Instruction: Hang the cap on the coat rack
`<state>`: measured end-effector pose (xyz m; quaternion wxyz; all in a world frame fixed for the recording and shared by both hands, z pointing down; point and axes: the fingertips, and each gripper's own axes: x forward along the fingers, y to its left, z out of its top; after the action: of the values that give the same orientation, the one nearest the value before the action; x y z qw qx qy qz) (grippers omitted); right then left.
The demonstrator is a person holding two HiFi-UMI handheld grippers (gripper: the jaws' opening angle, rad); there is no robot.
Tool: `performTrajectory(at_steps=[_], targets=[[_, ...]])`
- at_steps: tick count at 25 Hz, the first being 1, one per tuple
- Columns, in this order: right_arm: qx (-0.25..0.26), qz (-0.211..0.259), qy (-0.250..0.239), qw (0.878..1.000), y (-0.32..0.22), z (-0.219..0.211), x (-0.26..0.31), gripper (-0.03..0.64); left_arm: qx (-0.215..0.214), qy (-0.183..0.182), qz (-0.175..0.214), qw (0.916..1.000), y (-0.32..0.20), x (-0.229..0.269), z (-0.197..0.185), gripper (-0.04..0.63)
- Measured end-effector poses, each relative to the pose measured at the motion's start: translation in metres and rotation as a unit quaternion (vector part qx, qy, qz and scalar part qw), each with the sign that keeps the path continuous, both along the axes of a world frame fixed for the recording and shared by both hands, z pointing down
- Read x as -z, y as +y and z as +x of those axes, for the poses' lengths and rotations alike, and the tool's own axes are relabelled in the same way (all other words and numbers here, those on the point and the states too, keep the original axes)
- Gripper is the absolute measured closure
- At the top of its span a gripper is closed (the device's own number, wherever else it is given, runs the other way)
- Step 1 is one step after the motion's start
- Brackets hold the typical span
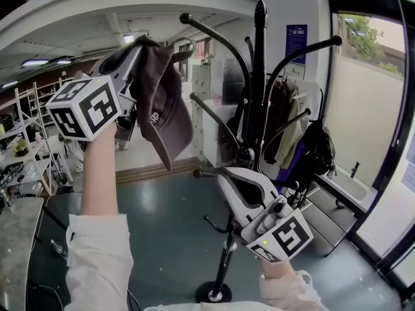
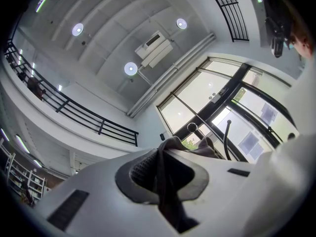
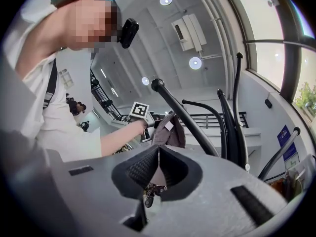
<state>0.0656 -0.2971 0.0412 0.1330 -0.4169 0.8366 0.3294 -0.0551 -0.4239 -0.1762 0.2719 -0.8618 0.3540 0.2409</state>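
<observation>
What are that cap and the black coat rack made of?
The cap looks like soft, matte grey-brown cloth: it hangs in limp folds. The coat rack seems metal, painted glossy black: its thin curved arms catch highlights, though I can't be sure.

**A high, bright hall with glass on the right**

The floor (image 1: 162, 219) is dark grey-green and smooth. On the right, tall windows (image 1: 369, 70) in black frames let the daylight in. At the far left stand white shelves (image 1: 29, 131) with small goods, and a pale cabinet (image 1: 217, 86) stands far in the middle. Above, the white ceiling (image 2: 98, 28) carries round lamps (image 2: 130, 68) and an air unit (image 2: 154, 46). A black balcony railing (image 2: 74, 110) runs along the upper level.
</observation>
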Motion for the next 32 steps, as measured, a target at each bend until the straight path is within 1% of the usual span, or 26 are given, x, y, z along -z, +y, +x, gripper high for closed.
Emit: performTrajectory(at_steps=[4,7,10,13,15,17,20,28,32], targets=[[-0.006,-0.008,-0.004,1.0,-0.003,0.006,-0.005,0.612,0.006,0.001,-0.006,1.0,-0.009,0.005,0.003,0.565],[-0.006,-0.013,-0.004,1.0,-0.003,0.006,-0.006,0.612,-0.009,-0.002,-0.031,0.9995,-0.021,0.003,0.008,0.565],[-0.006,-0.013,-0.008,1.0,-0.004,0.008,-0.004,0.612,-0.025,0.009,-0.042,0.9988,-0.025,0.01,0.01,0.565],[0.0,-0.01,-0.009,1.0,-0.006,0.009,0.001,0.612,-0.025,0.019,-0.049,0.9983,-0.032,0.019,0.008,0.563],[0.006,-0.007,-0.01,1.0,-0.005,0.008,0.003,0.612,-0.024,0.032,-0.053,0.9978,-0.032,0.025,0.003,0.563],[0.01,-0.005,-0.011,1.0,-0.005,0.004,0.004,0.612,-0.016,0.041,-0.046,0.998,-0.027,0.033,-0.005,0.565],[0.011,-0.007,-0.012,1.0,-0.002,0.002,0.002,0.612,-0.005,0.044,-0.03,0.9986,-0.015,0.04,-0.009,0.565],[-0.001,0.002,-0.012,1.0,0.002,0.016,-0.003,0.612,-0.002,0.034,0.0,0.9994,0.007,0.039,0.011,0.565],[-0.01,0.004,-0.019,1.0,-0.002,0.019,-0.001,0.612,0.007,0.021,0.016,0.9996,0.011,0.033,0.015,0.565]])
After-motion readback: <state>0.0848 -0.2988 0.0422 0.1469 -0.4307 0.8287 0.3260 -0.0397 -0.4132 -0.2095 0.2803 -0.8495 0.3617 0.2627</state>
